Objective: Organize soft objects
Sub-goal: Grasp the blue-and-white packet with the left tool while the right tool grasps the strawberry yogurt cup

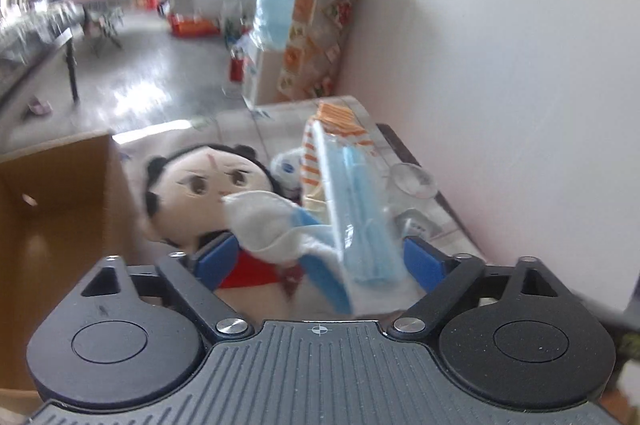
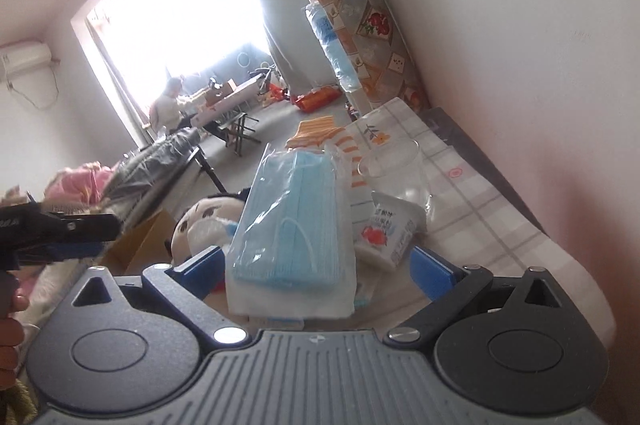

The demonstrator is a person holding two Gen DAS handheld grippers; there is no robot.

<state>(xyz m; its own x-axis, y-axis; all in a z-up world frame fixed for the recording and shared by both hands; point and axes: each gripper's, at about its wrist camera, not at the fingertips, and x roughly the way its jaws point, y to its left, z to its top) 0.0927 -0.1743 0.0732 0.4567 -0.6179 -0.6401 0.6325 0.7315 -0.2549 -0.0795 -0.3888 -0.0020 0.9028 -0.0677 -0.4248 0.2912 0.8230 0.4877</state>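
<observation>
left gripper (image 1: 320, 257): jaws apart, tilted down | right gripper (image 2: 316, 265): jaws apart, tilted down

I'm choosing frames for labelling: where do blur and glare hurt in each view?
Left wrist: motion blur smears the doll and the pack of face masks; the far window is washed out. Right wrist: sharper, the mask pack and the yogurt cup are readable, but the window is blown out white.

The mask pack (image 2: 292, 225), doll (image 1: 200, 193) and yogurt cup (image 2: 386, 229) crowded the surface's (image 2: 480, 201) near part; bare cloth lay open rightward
</observation>
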